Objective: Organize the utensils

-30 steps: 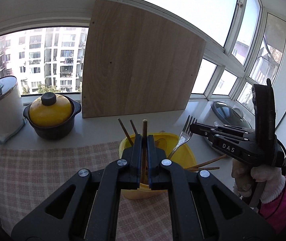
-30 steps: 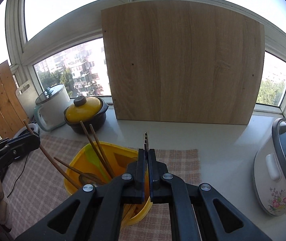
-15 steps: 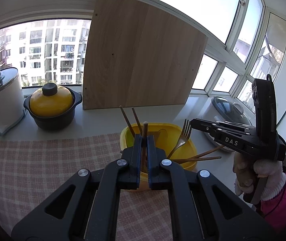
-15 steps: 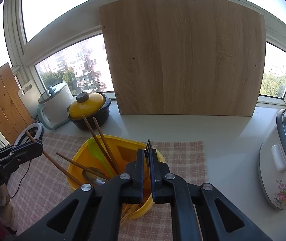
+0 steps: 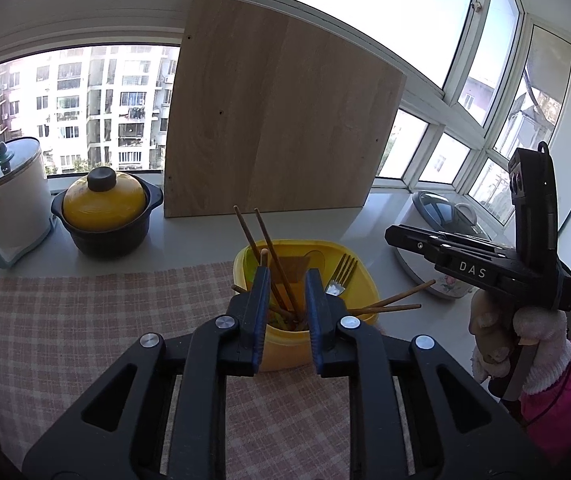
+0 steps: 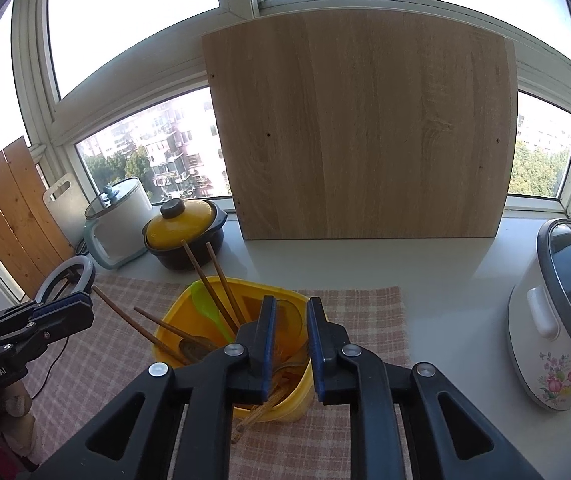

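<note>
Behind, wooden board point(image 6: 361, 132), yellow-lidded pot point(image 6: 183, 232).

The left gripper point(image 5: 285, 280) pointed forward and slightly downward, its jaws parted with a clear gap and nothing between them. The right gripper point(image 6: 290, 308) was likewise level, its jaws spread and empty. The gloved right hand point(image 5: 525, 340) gripped its handle, the tool reaching leftward.

Left wrist: looks along its fingers, near the yellow bin point(image 5: 305, 344).
Right wrist: likewise, from the opposite side.
Shared: bin, wooden board point(image 6: 365, 132).
</note>
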### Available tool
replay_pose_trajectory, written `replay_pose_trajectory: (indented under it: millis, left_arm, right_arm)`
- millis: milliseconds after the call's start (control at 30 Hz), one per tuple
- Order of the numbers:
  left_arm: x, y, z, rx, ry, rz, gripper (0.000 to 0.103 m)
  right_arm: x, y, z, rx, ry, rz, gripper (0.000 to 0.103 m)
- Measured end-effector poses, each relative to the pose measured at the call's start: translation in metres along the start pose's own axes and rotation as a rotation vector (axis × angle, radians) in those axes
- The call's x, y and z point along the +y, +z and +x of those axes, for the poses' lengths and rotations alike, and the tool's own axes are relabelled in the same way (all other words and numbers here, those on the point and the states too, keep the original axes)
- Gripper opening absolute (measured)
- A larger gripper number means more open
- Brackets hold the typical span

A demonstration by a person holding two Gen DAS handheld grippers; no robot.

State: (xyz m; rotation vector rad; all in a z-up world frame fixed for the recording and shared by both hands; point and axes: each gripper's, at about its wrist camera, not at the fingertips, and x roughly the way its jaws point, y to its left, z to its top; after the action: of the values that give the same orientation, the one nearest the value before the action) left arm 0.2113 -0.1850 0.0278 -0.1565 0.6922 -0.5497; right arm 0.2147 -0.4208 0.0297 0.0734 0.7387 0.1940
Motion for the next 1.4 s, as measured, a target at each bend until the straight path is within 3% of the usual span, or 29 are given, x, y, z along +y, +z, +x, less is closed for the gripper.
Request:
replay_pose_trajectory:
  millis: [367,467,567,633,767,833,867,933,967,1100,1200,1400]
  left_arm:
    - [-0.006,-0.008,-0.027,-0.025,0.008,0.022,0.019]
    - [-0.008,-0.014,-0.037,-0.032,0.012,0.033,0.027]
    - [-0.009,-0.021,-0.047,-0.039,0.017,0.043,0.028]
    - [-0.012,-0.026,-0.054,-0.042,0.023,0.052,0.029]
    - [-0.018,-0.036,-0.069,-0.05,0.032,0.078,0.047]
    - [-0.023,-0.041,-0.077,-0.06,0.044,0.095,0.05]
    - [-0.025,-0.043,-0.08,-0.061,0.049,0.101,0.056]
    - [-0.028,-0.048,-0.089,-0.068,0.06,0.103,0.067]
    - [-0.029,-0.051,-0.093,-0.074,0.061,0.099,0.072]
    - [-0.034,-0.061,-0.105,-0.074,0.072,0.094,0.076]
    - [-0.04,-0.068,-0.111,-0.075,0.089,0.106,0.083]
    - [-0.045,-0.079,-0.122,-0.074,0.169,0.103,0.097]
  right_arm:
    - [0.007,-0.007,-0.028,-0.032,-0.012,0.009,0.017]
    - [0.012,-0.012,-0.04,-0.046,-0.025,0.013,0.018]
    - [0.018,-0.016,-0.053,-0.061,-0.033,0.02,0.022]
    - [0.024,-0.02,-0.063,-0.077,-0.044,0.02,0.039]
    - [0.035,-0.029,-0.08,-0.1,-0.055,0.01,0.041]
    - [0.04,-0.033,-0.088,-0.11,-0.05,0.017,0.043]
    - [0.042,-0.036,-0.091,-0.113,-0.048,0.023,0.046]
    - [0.046,-0.04,-0.098,-0.123,-0.047,0.032,0.064]
    - [0.048,-0.043,-0.102,-0.132,-0.049,0.033,0.066]
    - [0.06,-0.053,-0.115,-0.152,-0.073,0.009,0.072]
    - [0.065,-0.061,-0.122,-0.156,-0.075,0.004,0.085]
    - [0.072,-0.074,-0.138,-0.201,-0.122,0.011,0.101]
